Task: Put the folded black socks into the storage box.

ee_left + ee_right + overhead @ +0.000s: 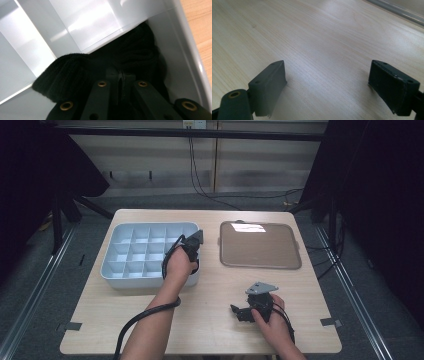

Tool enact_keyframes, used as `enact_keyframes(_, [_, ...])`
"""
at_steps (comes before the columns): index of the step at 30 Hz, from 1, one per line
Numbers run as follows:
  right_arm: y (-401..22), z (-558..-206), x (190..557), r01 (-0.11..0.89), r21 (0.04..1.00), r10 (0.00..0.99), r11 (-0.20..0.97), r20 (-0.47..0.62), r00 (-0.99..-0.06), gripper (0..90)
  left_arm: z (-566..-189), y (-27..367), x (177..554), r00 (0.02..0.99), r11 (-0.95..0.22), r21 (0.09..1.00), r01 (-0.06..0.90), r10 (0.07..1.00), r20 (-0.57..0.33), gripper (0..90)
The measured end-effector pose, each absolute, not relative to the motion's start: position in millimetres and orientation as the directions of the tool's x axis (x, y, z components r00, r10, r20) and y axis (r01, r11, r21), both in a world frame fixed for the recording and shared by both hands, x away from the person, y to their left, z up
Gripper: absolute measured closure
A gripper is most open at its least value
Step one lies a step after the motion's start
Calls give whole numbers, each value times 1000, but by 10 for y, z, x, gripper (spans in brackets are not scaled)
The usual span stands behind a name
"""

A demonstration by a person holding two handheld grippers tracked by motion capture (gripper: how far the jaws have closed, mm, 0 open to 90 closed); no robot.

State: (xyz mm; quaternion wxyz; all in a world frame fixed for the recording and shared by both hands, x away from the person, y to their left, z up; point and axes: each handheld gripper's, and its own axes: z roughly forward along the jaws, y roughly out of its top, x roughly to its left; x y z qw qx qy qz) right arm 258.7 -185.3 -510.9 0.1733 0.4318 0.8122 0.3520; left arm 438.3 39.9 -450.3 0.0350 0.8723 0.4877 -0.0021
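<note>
Right gripper [239, 312], jaws wide, near table's [210, 330] front edge; left gripper [120, 76] clamped on black knit cloth [62, 75] in divided tray's [150, 279] front right compartment.

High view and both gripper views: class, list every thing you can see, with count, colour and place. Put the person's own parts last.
Table: one, light wood, centre.
Divided box: one, pale grey, table's left half.
Knitted cloth: one, black, in a box compartment by the side wall.
Tray: one, brown, table's right half.
Left gripper: one, black, jaws shut on the knitted cloth.
Right gripper: one, black, jaws open over bare table.
</note>
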Motion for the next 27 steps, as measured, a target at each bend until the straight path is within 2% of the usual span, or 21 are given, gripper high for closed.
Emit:
enact_keyframes(13, [-1854, -5108, 2589, 579, 722, 823, 380, 22, -568, 138, -4438, 387, 4363, 537, -536, 50, 843, 844, -15, 848])
enact_keyframes(27, [-1854, -5109, 2590, 578, 723, 822, 379, 23, -569, 138, -4282, 448, 4351, 519, -515, 66, 854, 852, -64, 787])
